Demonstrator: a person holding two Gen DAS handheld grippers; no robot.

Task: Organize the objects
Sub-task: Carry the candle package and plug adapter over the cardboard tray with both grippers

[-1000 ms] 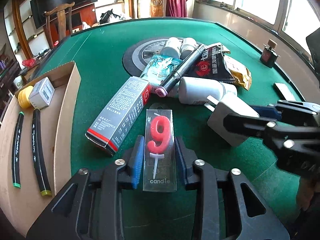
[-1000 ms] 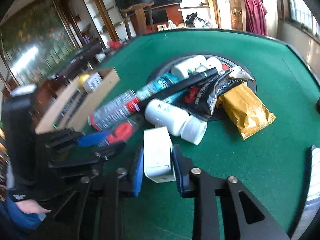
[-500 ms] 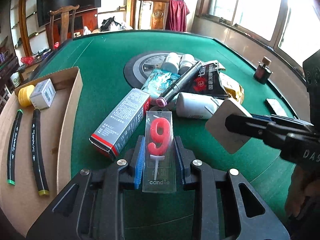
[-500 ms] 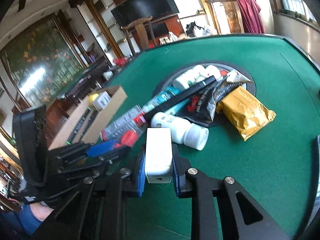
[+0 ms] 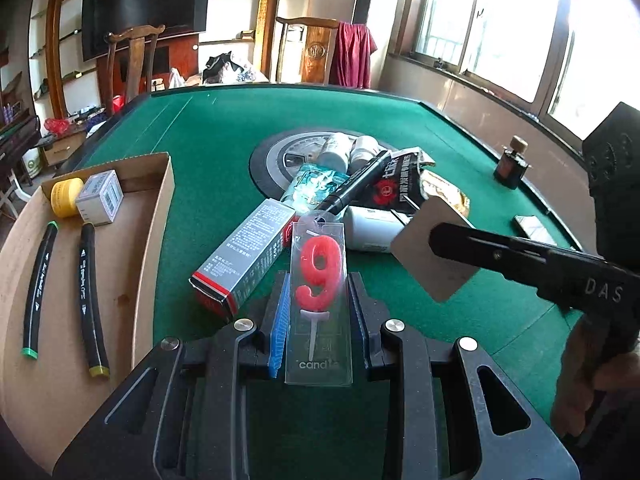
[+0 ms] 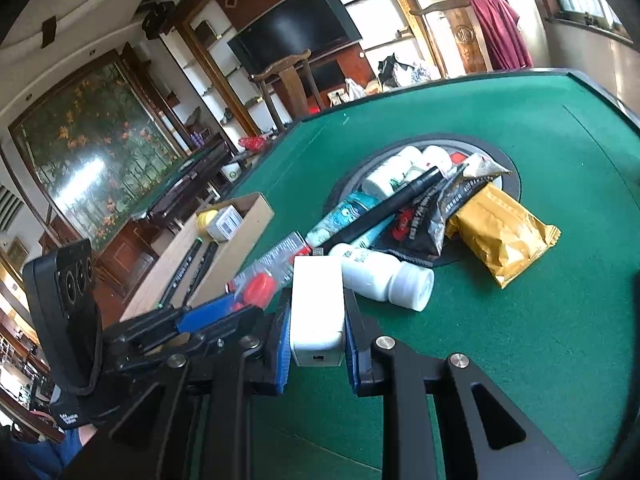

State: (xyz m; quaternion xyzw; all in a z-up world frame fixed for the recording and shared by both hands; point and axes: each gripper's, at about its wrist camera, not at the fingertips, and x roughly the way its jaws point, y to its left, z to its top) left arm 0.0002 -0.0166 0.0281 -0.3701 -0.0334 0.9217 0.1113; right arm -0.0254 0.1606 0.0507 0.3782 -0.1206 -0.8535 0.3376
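Note:
My left gripper (image 5: 319, 304) is shut on a clear pack holding a red number-9 candle (image 5: 319, 276) and holds it above the green felt table (image 5: 208, 148). My right gripper (image 6: 316, 316) is shut on a white charger block (image 6: 317, 304), also lifted off the table; the charger block shows in the left wrist view (image 5: 434, 252) at the right. A cardboard box (image 5: 132, 248) lies to the left, holding two black markers (image 5: 90, 300), a yellow roll (image 5: 66, 196) and a small white box (image 5: 100, 196).
A pile stays mid-table: a grey and red carton (image 5: 244, 252), a white bottle (image 6: 384, 276), a black pen (image 6: 388, 208), a teal pack (image 5: 316, 184), a black bag (image 6: 428, 216), a yellow bag (image 6: 504, 236). A small brown bottle (image 5: 512, 164) stands at the right edge.
Both grippers have risen from the table with their objects. The candle pack and the charger block have lifted off the felt, and the views have tilted up toward the room.

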